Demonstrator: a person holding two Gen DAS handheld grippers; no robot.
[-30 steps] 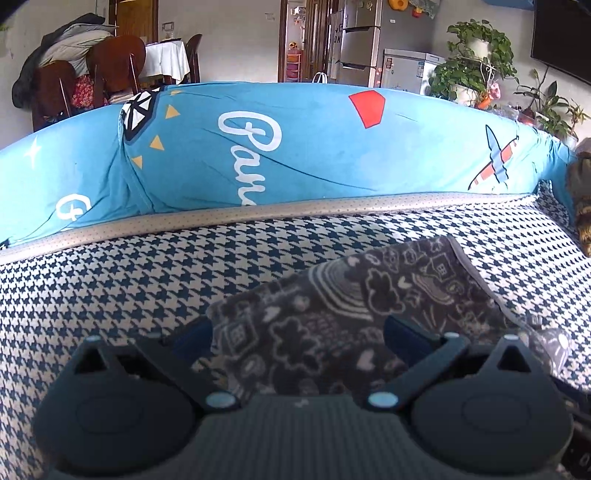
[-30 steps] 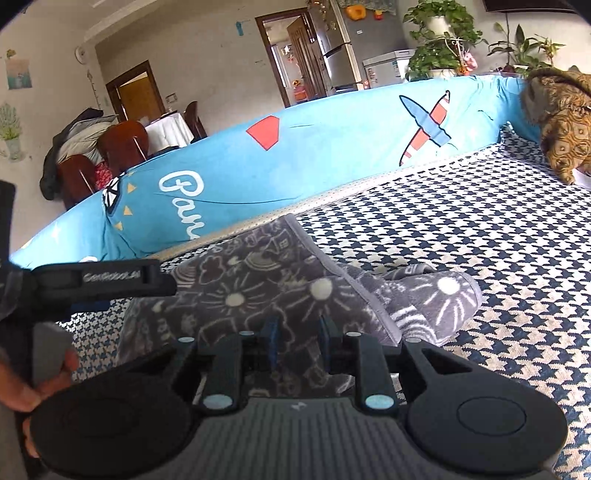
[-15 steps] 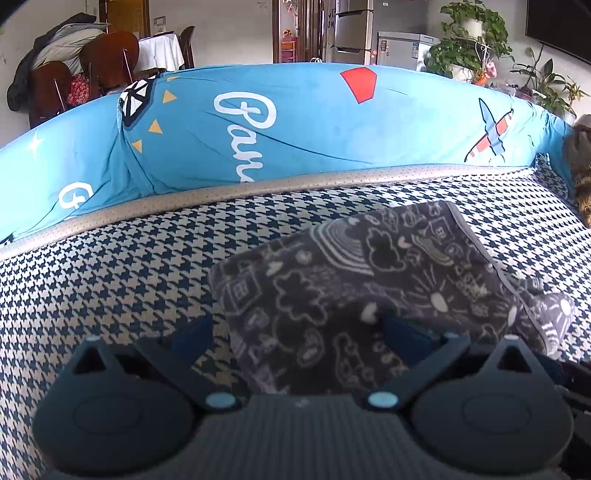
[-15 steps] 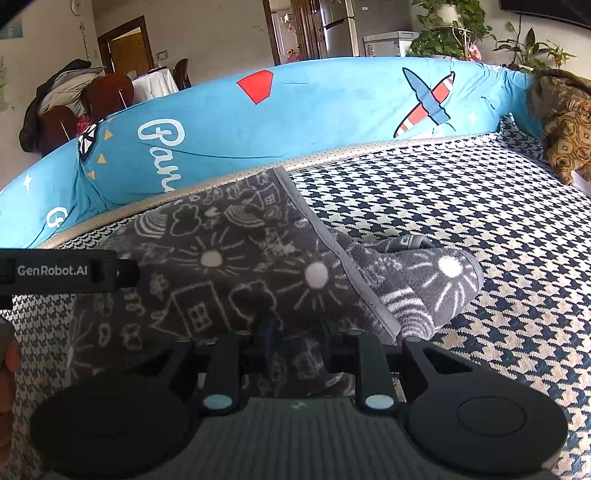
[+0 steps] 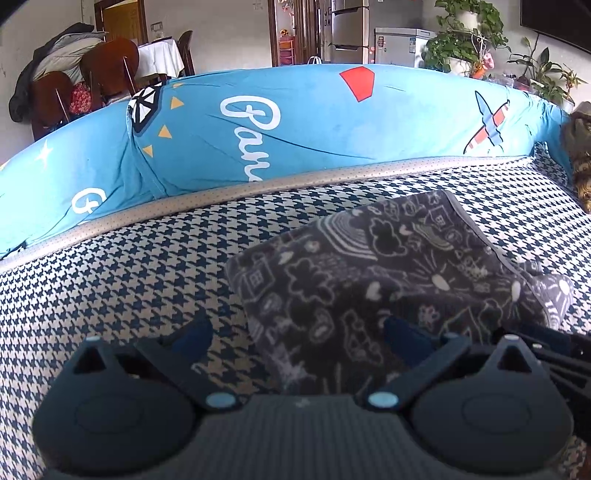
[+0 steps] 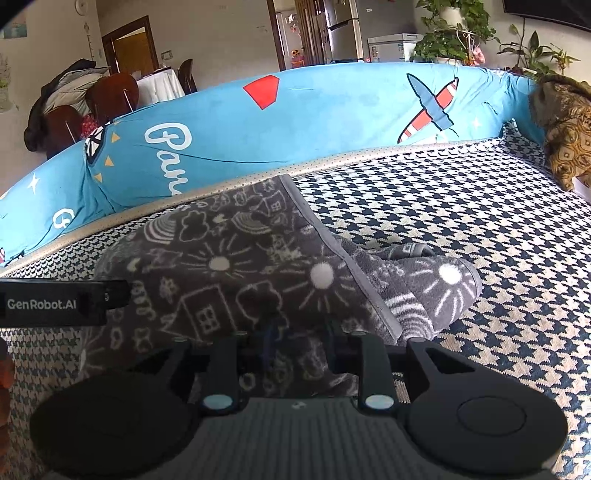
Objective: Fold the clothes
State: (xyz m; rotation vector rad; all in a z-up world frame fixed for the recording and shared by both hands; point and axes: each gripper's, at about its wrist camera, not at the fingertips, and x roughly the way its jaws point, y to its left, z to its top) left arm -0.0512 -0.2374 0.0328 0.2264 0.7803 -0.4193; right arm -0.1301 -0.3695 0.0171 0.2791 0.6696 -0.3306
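The left gripper [image 5: 295,332] hovers low with its fingers [image 5: 192,334] spread wide; the grey doodle-print cloth [image 5: 388,273] lies folded on the houndstooth sofa seat [image 5: 129,266], its near edge between them. A blue printed cover [image 5: 295,129] drapes the backrest behind.

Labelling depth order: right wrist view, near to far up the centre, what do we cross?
Right gripper shut on the grey doodle-print garment → houndstooth sofa seat → beige piping strip → blue printed backrest cover → fridge.

Houseplants [image 5: 461,40] behind blue-backed sofa [image 5: 295,129]
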